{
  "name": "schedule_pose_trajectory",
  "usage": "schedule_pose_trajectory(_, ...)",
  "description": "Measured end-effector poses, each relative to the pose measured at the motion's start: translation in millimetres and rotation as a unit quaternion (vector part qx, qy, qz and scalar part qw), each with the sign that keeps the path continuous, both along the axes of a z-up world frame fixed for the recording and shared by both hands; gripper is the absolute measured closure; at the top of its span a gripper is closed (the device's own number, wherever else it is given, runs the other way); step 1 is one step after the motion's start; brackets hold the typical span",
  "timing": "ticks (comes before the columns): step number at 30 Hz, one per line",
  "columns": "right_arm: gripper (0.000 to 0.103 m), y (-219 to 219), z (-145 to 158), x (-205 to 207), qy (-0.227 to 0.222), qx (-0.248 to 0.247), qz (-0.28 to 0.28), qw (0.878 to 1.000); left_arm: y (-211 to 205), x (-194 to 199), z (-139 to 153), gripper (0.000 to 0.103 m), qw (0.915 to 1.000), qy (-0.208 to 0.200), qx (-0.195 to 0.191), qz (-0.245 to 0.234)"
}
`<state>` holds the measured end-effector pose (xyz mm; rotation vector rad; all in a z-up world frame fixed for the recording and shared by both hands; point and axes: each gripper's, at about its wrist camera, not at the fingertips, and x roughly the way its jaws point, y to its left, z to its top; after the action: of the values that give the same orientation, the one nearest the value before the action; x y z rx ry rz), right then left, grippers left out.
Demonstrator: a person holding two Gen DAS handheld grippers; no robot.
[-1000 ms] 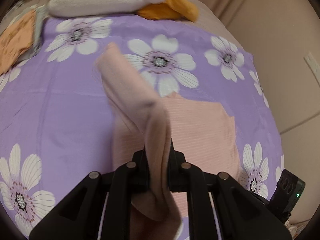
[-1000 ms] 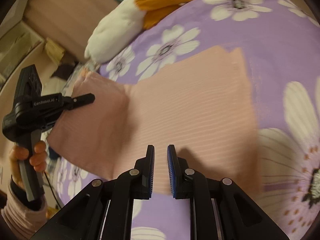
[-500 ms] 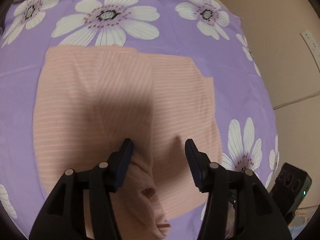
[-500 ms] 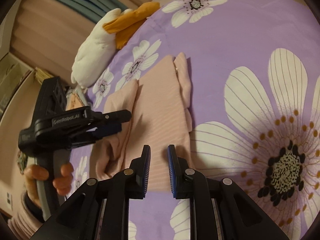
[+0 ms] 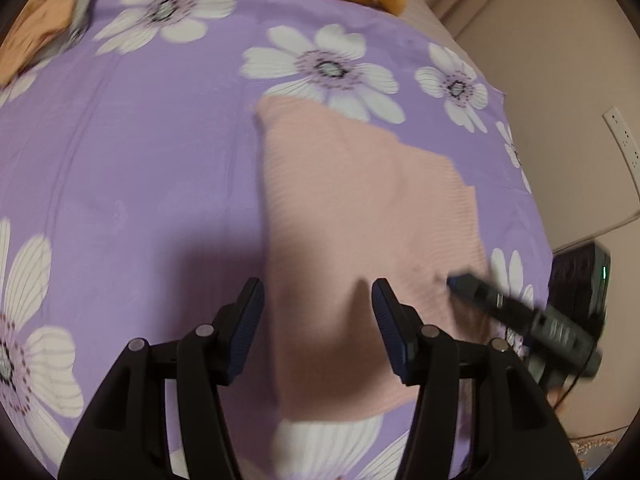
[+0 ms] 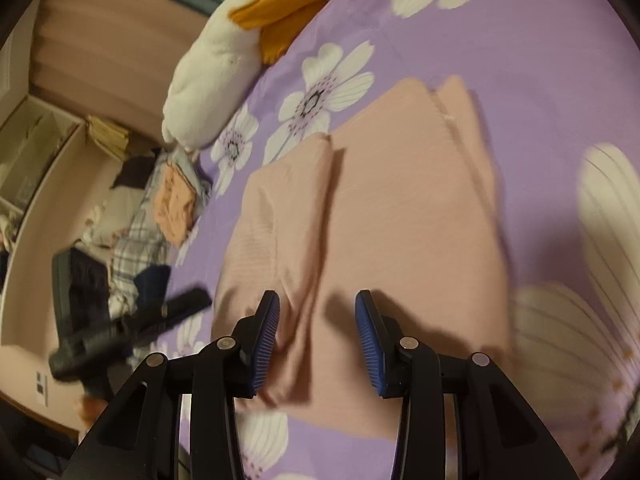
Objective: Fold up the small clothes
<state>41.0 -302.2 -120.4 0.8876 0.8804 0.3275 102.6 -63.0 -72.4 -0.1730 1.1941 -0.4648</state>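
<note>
A pink striped garment [image 5: 360, 208] lies folded on the purple flowered bed sheet [image 5: 140, 160]. My left gripper [image 5: 318, 300] hangs open just above the garment's near left edge and holds nothing. The right gripper [image 5: 456, 281] reaches in from the right as a blur, over the garment's right edge. In the right wrist view the garment [image 6: 400, 200] shows a folded flap along its left side. There my right gripper [image 6: 318, 308] is opening its jaws over the near edge, with cloth below them but none pinched. The left gripper [image 6: 160, 316] is a blur at the left.
A white and orange plush toy [image 6: 224, 64] lies at the head of the bed. A pile of orange and checked clothes [image 6: 160, 208] sits beside the sheet. A black device with a green light [image 5: 580, 280] stands at the right, near a wall socket [image 5: 624, 140].
The left gripper let go of the pink fold, opened and drew back; the fold now lies flat on the garment. The right gripper's jaws have spread from nearly shut to wide.
</note>
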Motion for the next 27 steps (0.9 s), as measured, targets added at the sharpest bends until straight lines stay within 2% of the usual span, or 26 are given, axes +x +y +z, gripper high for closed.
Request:
schedule_pose_trajectory(6,0.063,16.8,-2.6,42.8,0.018,-0.025,0.015,0.999,24.3,-15.4,-12.2,0.047,0.9998,0.009,-0.013,0.008)
schedule_pose_trajectory(11,0.063,27.1,-8.3,59.6,0.018,-0.018,0.031,0.999,33.1,-17.9,-18.8,0.047,0.9994,0.020,-0.027,0.012)
schedule_pose_trajectory(15,0.063,27.8,-8.3,59.7,0.002,-0.016,0.032,0.999,36.7,-20.5,-19.6,0.047,0.9992,0.023,-0.030,0.012)
schedule_pose_trajectory(16,0.064,27.5,-8.9,59.5,-0.002,-0.012,0.031,0.999,37.7,-21.1,-19.5,0.047,0.9992,0.023,-0.030,0.012)
schedule_pose_trajectory(18,0.084,28.0,-8.6,59.1,-0.004,-0.020,0.030,0.999,39.9,-22.6,-19.7,0.047,0.9991,0.024,-0.032,0.013)
schedule_pose_trajectory(20,0.091,27.4,-10.0,59.3,-0.007,-0.010,0.028,1.000,41.1,-23.3,-19.9,0.047,0.9990,0.026,-0.033,0.015)
schedule_pose_trajectory(27,0.093,9.0,18.2,49.7,-0.044,-0.051,0.000,0.998,36.1,-26.3,-15.8,0.047,0.9992,0.023,-0.033,0.005)
